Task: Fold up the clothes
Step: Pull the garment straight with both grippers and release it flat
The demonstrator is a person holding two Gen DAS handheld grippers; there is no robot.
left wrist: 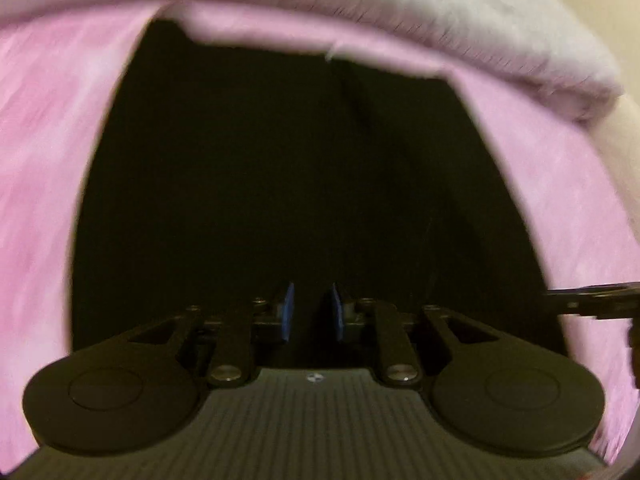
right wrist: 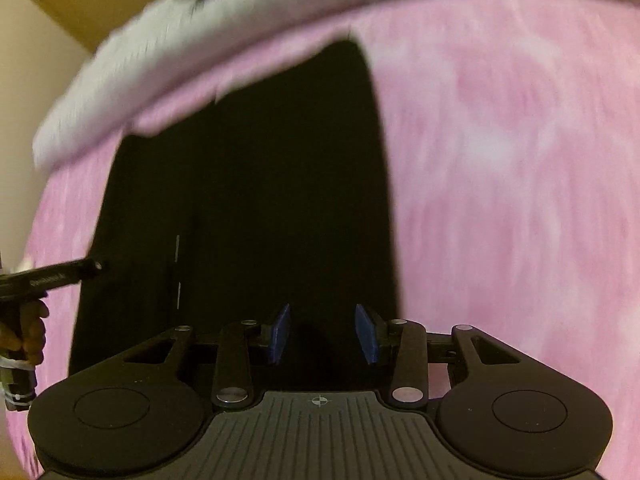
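A black fabric garment [left wrist: 280, 180] lies spread flat on a fuzzy pink blanket [left wrist: 36, 168], seen from two cameras looking down along two hand-held grippers. Both pictures are blurred.

In the left wrist view, the left gripper [left wrist: 312, 312] hangs above the near part of the garment. Its blue-padded jaws stand slightly apart with nothing between them; only dark cloth shows through the gap, lying below. A pale grey fluffy band [left wrist: 480, 28] runs along the far edge of the blanket.

In the right wrist view, the right gripper [right wrist: 323, 334] also hangs above the garment's near edge, its blue-padded jaws spread wider and pinching nothing. At the left edge, a person's hand [right wrist: 28, 332] grips the handle of the other gripper.
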